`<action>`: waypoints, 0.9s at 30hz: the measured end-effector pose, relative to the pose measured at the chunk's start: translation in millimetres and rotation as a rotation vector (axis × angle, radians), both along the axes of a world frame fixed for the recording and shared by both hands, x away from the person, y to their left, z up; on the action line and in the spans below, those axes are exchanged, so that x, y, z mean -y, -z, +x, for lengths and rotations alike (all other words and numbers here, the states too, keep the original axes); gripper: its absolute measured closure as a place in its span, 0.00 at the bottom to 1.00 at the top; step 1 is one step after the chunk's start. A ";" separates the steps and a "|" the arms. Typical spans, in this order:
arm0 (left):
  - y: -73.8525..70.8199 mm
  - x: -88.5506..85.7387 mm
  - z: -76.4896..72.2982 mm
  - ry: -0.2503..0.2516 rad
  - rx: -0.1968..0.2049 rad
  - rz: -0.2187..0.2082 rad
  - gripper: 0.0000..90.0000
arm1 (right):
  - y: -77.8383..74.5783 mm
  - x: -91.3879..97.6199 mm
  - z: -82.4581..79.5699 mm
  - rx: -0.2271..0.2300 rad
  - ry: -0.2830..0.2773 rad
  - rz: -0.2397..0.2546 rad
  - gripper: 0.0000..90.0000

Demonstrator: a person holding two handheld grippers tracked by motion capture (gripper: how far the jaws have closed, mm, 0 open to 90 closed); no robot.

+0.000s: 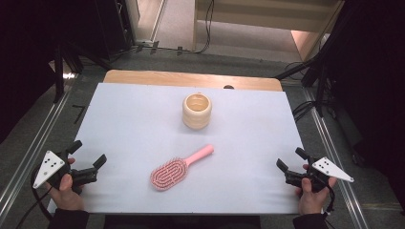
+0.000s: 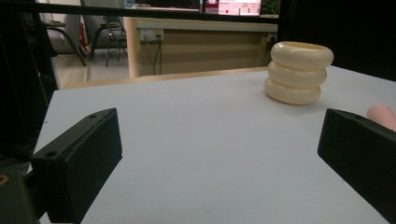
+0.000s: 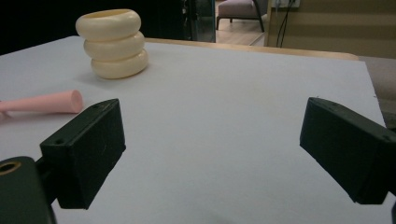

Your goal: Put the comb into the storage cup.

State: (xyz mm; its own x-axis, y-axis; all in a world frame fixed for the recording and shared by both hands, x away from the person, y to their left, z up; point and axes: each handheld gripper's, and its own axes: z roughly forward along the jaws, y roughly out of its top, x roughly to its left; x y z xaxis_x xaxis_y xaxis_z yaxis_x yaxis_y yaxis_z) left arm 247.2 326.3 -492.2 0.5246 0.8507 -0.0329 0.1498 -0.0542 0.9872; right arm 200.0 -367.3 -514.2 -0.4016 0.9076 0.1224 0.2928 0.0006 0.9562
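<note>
Seen from the high view, a pink plastic hairbrush (image 1: 177, 169) lies flat and diagonal on the pale blue-grey bench (image 1: 129, 124), bristles up, its handle pointing toward a cream ribbed cup shaped like three stacked rings (image 1: 197, 110) that stands upright farther back, apart from the brush. The cup's interior looks bare as far as the view reaches. The left gripper (image 1: 90, 161) rests at the bench's near left corner and the right gripper (image 1: 289, 159) at its near right edge, each held in a hand, both well apart from the brush, jaws spread wide with nothing between them.

In the left gripper view, the black jaws stand wide apart over bare bench; the cream cup (image 2: 299, 73) stands ahead to the right, and the pink handle tip (image 2: 383, 115) peeks out beside the right jaw.

In the right gripper view, the jaws again gape, holding nothing; the cup (image 3: 113, 43) stands at upper left, with the pink handle (image 3: 44, 102) lying near the left jaw.
</note>
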 end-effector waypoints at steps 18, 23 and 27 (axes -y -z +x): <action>0.3 0.5 0.1 -0.003 0.001 0.004 0.00 | -4.1 -1.6 3.2 -0.024 -0.056 0.001 0.05; 0.4 0.5 0.0 -0.003 0.002 0.003 0.00 | -11.2 -7.1 5.2 -0.027 -0.124 -0.022 0.05; 0.4 0.2 -0.2 -0.001 0.002 0.003 0.00 | -21.6 -13.1 4.3 -0.018 -0.164 -0.034 0.05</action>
State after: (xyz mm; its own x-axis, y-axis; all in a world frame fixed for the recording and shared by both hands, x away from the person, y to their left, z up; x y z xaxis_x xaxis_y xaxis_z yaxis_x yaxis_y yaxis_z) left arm 246.9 326.1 -492.6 0.5235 0.8515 -0.0294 0.1480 -0.0569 0.9874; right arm 204.3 -354.3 -492.5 -0.5425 0.8339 0.1014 0.3037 0.0822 0.9492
